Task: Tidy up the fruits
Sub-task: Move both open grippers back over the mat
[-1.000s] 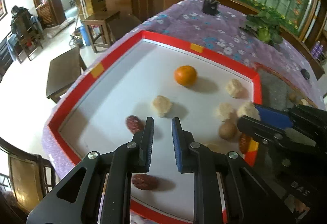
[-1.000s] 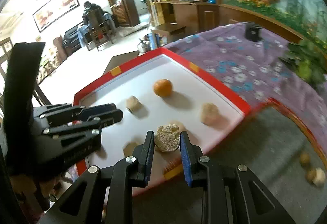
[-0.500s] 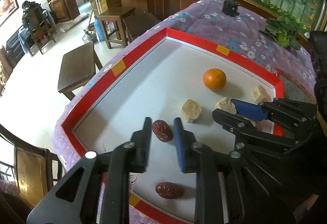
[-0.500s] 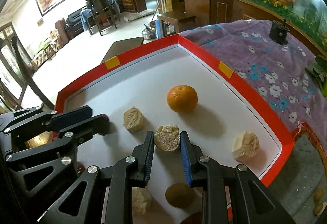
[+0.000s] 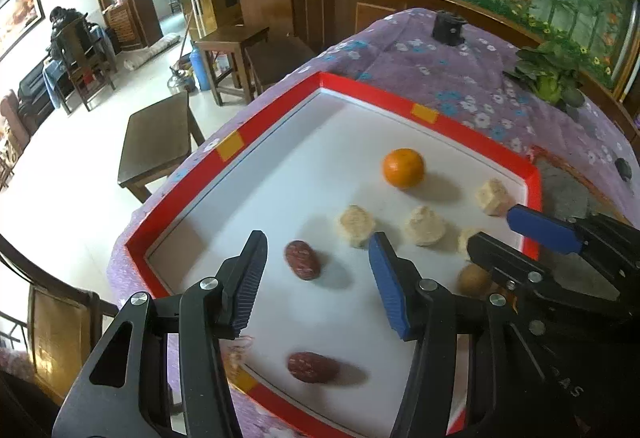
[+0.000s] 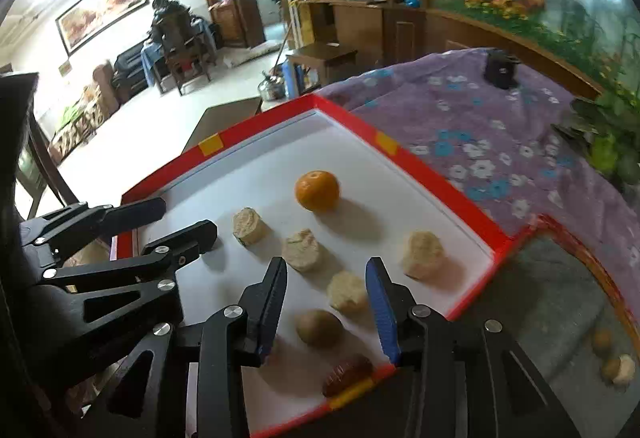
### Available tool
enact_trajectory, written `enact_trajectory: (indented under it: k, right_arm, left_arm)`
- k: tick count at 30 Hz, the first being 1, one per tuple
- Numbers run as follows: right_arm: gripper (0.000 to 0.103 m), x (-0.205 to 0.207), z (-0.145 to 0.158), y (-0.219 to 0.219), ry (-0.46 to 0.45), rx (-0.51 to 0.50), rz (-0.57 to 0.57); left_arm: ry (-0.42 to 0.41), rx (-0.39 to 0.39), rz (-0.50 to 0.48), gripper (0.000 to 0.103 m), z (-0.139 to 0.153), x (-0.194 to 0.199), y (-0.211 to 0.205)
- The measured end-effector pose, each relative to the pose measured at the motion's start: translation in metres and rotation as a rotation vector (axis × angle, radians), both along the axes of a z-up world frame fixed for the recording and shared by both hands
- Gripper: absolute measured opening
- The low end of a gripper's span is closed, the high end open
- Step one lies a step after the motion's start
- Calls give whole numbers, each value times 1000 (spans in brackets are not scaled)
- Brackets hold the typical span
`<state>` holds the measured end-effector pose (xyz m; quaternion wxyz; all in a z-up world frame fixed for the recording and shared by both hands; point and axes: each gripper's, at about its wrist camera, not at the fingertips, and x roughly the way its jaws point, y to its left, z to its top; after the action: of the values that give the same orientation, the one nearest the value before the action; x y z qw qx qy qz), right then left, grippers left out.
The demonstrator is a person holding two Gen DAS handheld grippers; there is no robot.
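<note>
Here both the left tongs (image 5: 316, 258) and right tongs (image 6: 326, 288) gape wide, empty, above the red-rimmed tray (image 5: 360, 88); 1 orange (image 5: 403, 168) sits in open white space.

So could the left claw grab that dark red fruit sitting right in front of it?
Probably yes. The left claw is open, and the red date lies on the white tray between its fingers with nothing over it. The nearest pale chunk sits apart, beyond the blue finger.

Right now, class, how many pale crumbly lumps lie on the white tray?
4. Leftmost lump; middle lump; near lump between the right gripper fingers; right lump by the tray rim. Grippers may hide more.
</note>
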<state>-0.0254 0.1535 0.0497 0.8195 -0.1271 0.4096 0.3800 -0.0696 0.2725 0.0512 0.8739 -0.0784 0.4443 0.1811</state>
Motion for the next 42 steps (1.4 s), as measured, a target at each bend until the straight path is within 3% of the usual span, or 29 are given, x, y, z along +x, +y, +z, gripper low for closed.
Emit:
enact_trajectory:
  k: [7, 18, 33, 42]
  right_arm:
    - [42, -12, 5, -44, -35, -20, -79]
    - [44, -21, -3, -129, -14, -34, -218]
    - [45, -31, -17, -265, 19, -60, -451]
    - [46, -27, -20, -303, 43, -27, -509]
  left_arm:
    - [-12, 0, -56, 53, 5, 3, -33]
    - [-1, -12, -231, 53, 8, 16, -116]
    - [52, -54, -421, 53, -9, 42, -209]
    - [68, -105, -491, 53, -14, 80, -242]
